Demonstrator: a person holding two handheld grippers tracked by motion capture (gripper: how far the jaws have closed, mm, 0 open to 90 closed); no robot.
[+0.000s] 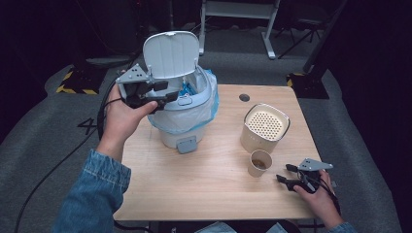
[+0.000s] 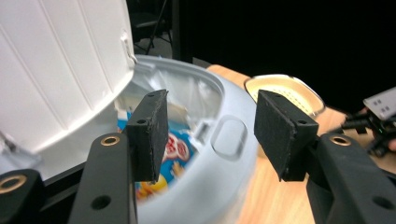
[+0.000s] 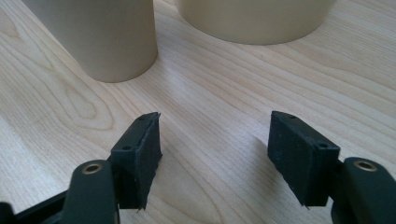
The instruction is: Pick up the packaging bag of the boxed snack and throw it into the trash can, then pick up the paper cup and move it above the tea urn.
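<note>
Judging by the raised lid [image 1: 171, 53], you have the white bin [image 1: 187, 109] open at the far left of the bench [image 1: 209, 189], its bag-lined mouth already showing a colourful wrapper [image 2: 175, 151] inside, and your left claw [image 1: 163, 97] hangs over the rim with jaws apart and nothing between them. What looks left is the paper cup [image 1: 260, 163], standing upright near the right edge just in front of the cream perforated container [image 1: 265, 127]; your right claw [image 1: 286, 174] rests low on the bench just right of it, jaws spread and empty, so the grasp and the carry to the bin are still ahead of you
</note>
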